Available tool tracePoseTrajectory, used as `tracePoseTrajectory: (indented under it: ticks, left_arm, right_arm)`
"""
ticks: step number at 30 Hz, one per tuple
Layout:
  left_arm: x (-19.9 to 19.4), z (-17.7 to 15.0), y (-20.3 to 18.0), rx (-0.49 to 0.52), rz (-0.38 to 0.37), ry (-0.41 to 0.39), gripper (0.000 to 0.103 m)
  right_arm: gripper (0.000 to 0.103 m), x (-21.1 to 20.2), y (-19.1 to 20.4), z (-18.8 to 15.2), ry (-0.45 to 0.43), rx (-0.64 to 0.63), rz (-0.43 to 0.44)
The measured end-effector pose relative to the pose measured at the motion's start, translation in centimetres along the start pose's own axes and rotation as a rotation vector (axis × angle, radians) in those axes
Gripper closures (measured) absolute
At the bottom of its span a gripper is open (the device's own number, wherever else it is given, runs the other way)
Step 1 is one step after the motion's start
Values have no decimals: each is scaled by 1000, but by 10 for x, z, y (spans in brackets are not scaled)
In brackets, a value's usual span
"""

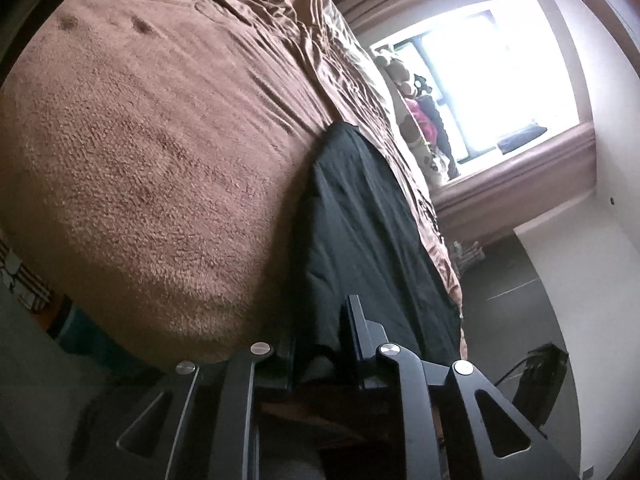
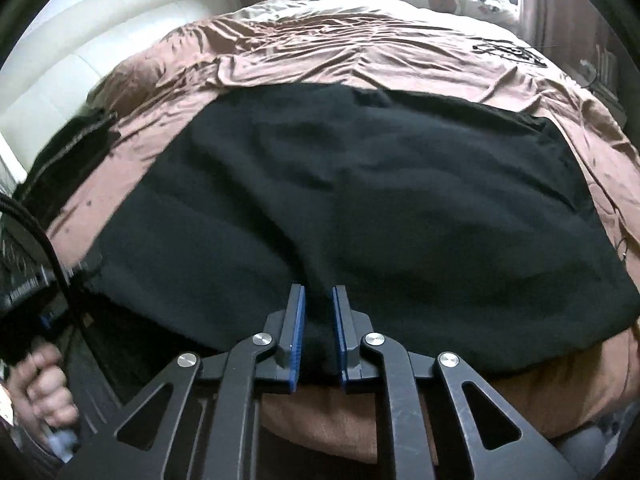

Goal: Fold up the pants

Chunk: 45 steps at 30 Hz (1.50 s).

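Note:
The black pants [image 2: 360, 200] lie spread across the brown bed cover [image 2: 360, 52], their near edge at the bed's front. My right gripper [image 2: 319, 328] is shut on the near edge of the pants, with black cloth between its blue pads [image 2: 298, 332]. In the left wrist view the pants [image 1: 360, 220] run away along the bed's right side. My left gripper [image 1: 320, 344] is shut on their near end, with cloth pinched between the black fingers [image 1: 360, 332].
A fuzzy brown blanket [image 1: 140, 160] covers the bed to the left. A bright window [image 1: 480, 80] with stuffed toys [image 1: 416, 100] on its sill is beyond the bed. Dark floor [image 1: 512, 280] and a black bag [image 1: 540, 372] lie at right. A hand [image 2: 44, 384] shows at lower left.

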State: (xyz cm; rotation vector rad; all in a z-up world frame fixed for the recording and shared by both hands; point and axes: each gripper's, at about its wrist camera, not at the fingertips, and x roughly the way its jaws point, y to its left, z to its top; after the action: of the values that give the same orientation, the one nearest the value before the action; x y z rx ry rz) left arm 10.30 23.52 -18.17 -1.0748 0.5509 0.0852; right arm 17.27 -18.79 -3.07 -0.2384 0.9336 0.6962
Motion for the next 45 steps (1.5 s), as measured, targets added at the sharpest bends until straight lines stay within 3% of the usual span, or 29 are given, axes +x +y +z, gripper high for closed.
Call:
tracePoseTrajectory:
  ticks: [5, 10, 19, 37, 45]
  left_arm:
    - [2, 1, 1, -16, 6, -5, 82]
    - [1, 0, -1, -13, 27, -15, 82]
    - [4, -2, -7, -5, 72, -27, 82]
    - [8, -1, 0, -34, 57, -28, 82]
    - [8, -1, 1, -30, 45, -23, 82]
  right_arm:
    - [92, 15, 2, 14, 14, 4, 28]
    - [92, 43, -1, 32, 70, 2, 7]
    - [93, 76, -17, 76, 90, 9, -22]
    - [93, 124, -54, 144, 149, 100, 17]
    - [94, 148, -55, 169, 165, 94, -19]
